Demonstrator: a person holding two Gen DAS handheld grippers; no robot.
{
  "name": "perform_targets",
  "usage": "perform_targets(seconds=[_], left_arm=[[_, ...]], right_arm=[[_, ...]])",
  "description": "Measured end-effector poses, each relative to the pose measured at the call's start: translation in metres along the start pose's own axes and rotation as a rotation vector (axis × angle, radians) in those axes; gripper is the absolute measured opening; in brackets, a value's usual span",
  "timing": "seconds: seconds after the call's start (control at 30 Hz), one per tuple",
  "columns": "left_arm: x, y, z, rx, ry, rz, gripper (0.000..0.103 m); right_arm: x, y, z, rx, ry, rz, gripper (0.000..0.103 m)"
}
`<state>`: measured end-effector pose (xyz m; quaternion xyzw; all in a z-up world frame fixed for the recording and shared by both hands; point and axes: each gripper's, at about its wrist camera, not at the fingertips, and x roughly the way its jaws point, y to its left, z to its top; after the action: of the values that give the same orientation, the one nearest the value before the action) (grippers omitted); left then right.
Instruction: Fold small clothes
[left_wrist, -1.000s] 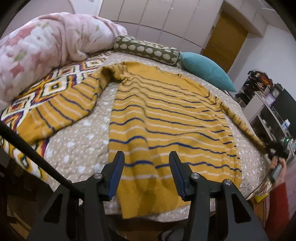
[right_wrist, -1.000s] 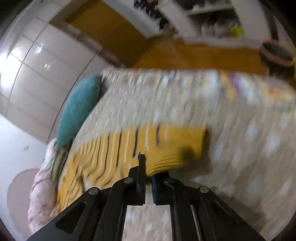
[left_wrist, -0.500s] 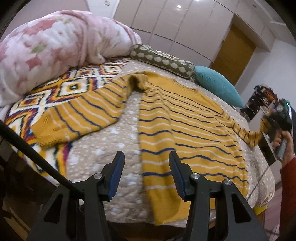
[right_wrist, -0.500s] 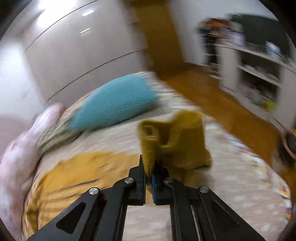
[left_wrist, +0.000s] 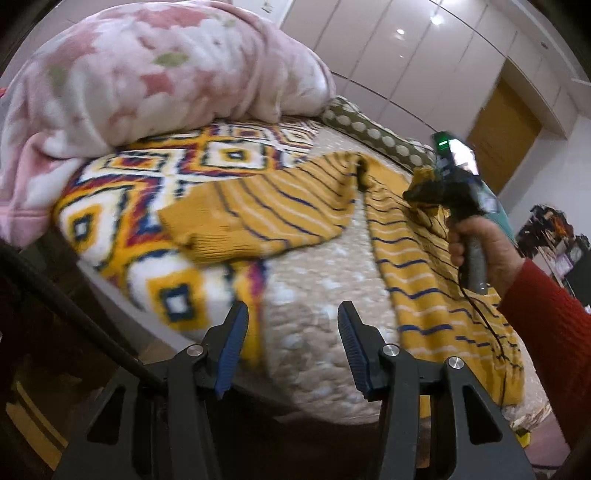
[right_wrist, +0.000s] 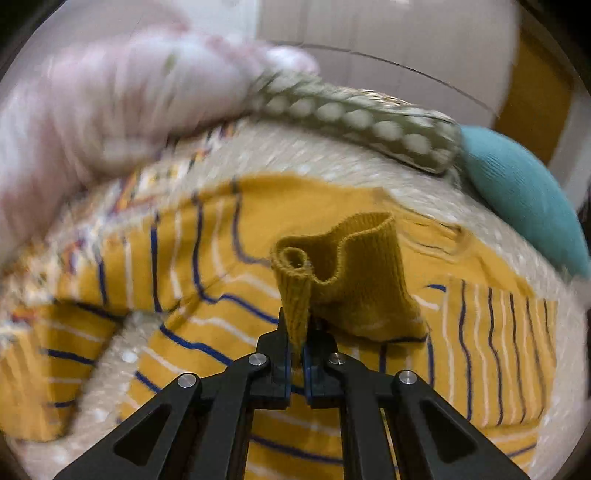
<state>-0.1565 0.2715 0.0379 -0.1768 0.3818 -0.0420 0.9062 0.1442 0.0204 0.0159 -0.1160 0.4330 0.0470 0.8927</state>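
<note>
A yellow sweater with blue and white stripes (left_wrist: 417, 254) lies spread on the bed; it also shows in the right wrist view (right_wrist: 207, 280). My right gripper (right_wrist: 295, 343) is shut on the sweater's ribbed right cuff (right_wrist: 343, 266) and holds it lifted over the sweater's body. That gripper (left_wrist: 417, 188) also shows in the left wrist view, held by a hand in a red sleeve. The other sleeve (left_wrist: 258, 214) lies flat to the left. My left gripper (left_wrist: 291, 343) is open and empty above the bed's near edge.
A pink floral duvet (left_wrist: 147, 74) is heaped at the far left. A patterned blanket (left_wrist: 147, 206) lies under the left sleeve. A spotted pillow (right_wrist: 354, 122) and a teal pillow (right_wrist: 524, 195) lie at the head. Shelves (left_wrist: 554, 236) stand at right.
My right gripper has carried the cuff from the bed's right edge inward over the sweater's body. My left gripper has swung left toward the left sleeve and stayed open.
</note>
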Motion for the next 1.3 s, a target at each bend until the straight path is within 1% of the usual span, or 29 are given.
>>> perform_targets(seconds=[0.07,0.13,0.2,0.23,0.3,0.33,0.4,0.47,0.53,0.6,0.67,0.77,0.87,1.0,1.27,1.3], left_arm=[[-0.004,0.012,-0.001,-0.020,-0.009,0.003,0.049],[-0.007,0.020,-0.002,-0.040,-0.015,0.007,0.049],[-0.009,0.028,-0.003,-0.061,-0.017,0.014,0.049],[-0.010,0.033,-0.004,-0.075,-0.016,0.019,0.049],[-0.012,0.041,-0.005,-0.101,-0.017,0.025,0.049],[-0.014,0.046,-0.005,-0.114,-0.019,0.029,0.049],[-0.018,0.053,-0.006,-0.132,-0.024,0.040,0.049],[-0.022,0.061,-0.007,-0.144,-0.030,0.060,0.049],[-0.027,0.068,-0.007,-0.157,-0.036,0.080,0.049],[-0.030,0.076,-0.008,-0.172,-0.044,0.093,0.051],[-0.035,0.083,-0.010,-0.191,-0.053,0.103,0.052],[-0.039,0.090,-0.012,-0.204,-0.060,0.106,0.052],[-0.040,0.093,-0.014,-0.204,-0.062,0.107,0.052],[-0.038,0.093,-0.015,-0.201,-0.055,0.108,0.052],[-0.032,0.084,-0.012,-0.182,-0.049,0.098,0.052],[-0.032,0.083,-0.011,-0.177,-0.047,0.095,0.052]], right_arm=[[0.014,0.024,-0.002,-0.108,0.012,-0.069,0.008],[0.009,0.039,-0.004,-0.195,-0.002,-0.102,0.011],[-0.005,0.049,-0.006,-0.258,-0.049,-0.093,0.011],[-0.011,0.054,-0.007,-0.272,-0.066,-0.075,0.015],[-0.030,0.057,-0.008,-0.270,-0.094,-0.023,0.019],[-0.038,0.060,-0.008,-0.265,-0.106,-0.010,0.019],[-0.053,0.067,-0.010,-0.253,-0.114,0.052,0.019],[-0.074,0.080,-0.021,-0.273,-0.117,0.150,0.019],[-0.099,0.106,-0.041,-0.342,-0.113,0.269,0.019],[-0.114,0.132,-0.057,-0.424,-0.101,0.354,0.021],[-0.126,0.164,-0.079,-0.530,-0.092,0.417,0.024],[-0.133,0.204,-0.106,-0.651,-0.084,0.464,0.025],[-0.136,0.233,-0.122,-0.720,-0.087,0.485,0.025],[-0.132,0.258,-0.125,-0.742,-0.104,0.461,0.027],[-0.127,0.273,-0.118,-0.728,-0.087,0.447,0.026],[-0.126,0.275,-0.117,-0.721,-0.078,0.454,0.019]])
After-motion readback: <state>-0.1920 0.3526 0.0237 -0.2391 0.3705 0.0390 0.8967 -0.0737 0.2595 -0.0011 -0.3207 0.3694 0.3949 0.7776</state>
